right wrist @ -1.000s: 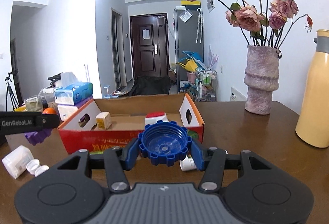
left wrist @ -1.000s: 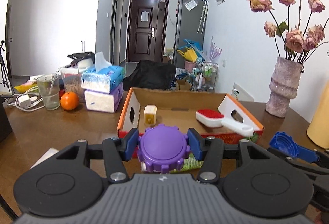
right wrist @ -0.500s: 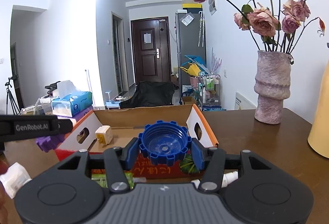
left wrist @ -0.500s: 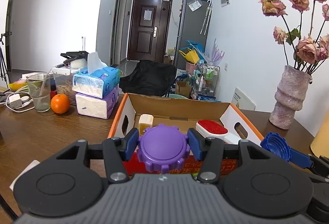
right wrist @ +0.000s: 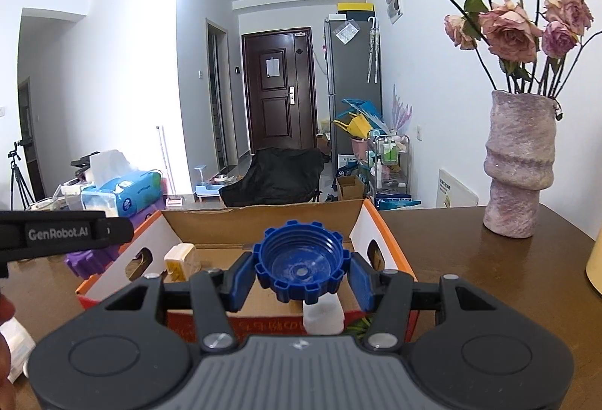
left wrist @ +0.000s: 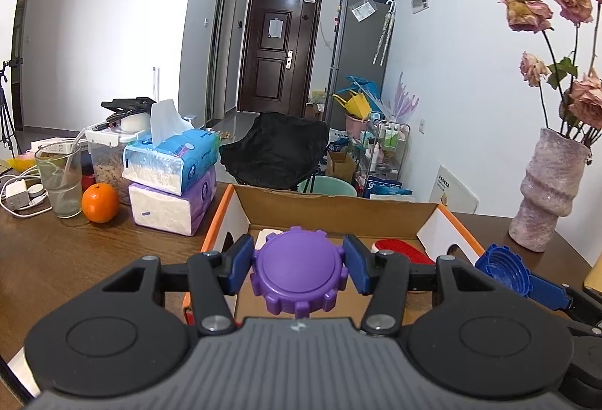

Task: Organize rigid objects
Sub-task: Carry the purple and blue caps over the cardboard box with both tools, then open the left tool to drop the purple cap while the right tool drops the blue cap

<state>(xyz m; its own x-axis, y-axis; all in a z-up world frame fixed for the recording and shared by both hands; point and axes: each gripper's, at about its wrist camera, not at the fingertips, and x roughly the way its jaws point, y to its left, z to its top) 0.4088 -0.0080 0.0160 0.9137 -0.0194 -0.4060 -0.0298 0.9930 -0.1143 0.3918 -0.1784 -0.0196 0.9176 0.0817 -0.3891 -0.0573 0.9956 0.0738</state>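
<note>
Carrying a purple cap (left wrist: 299, 269) in my left gripper (left wrist: 299, 265), I have its fingers (left wrist: 237, 267) clamped on the cap's ridged rim at three and nine o'clock. My right gripper (right wrist: 300, 274) likewise grips a blue cap (right wrist: 300, 261), hollow side facing me, pads tight on its notched edge. Both caps hang over the near wall of the cardboard box (left wrist: 331, 206), which sits on the tabletop (left wrist: 75, 252) at twelve o'clock from me.

To do this well, I judge I should bring each cap over bare cardboard before letting go. A yellow block (right wrist: 178, 257) lies in the box at ten o'clock of the blue cap, and a red brush (left wrist: 400, 248) at two o'clock of the purple one, so the clear floor between them looks best. Going low before opening the fingers should stop the caps from rolling. A white bottle (right wrist: 323, 316) stands outside the near wall under my right gripper; I should not knock it.
</note>
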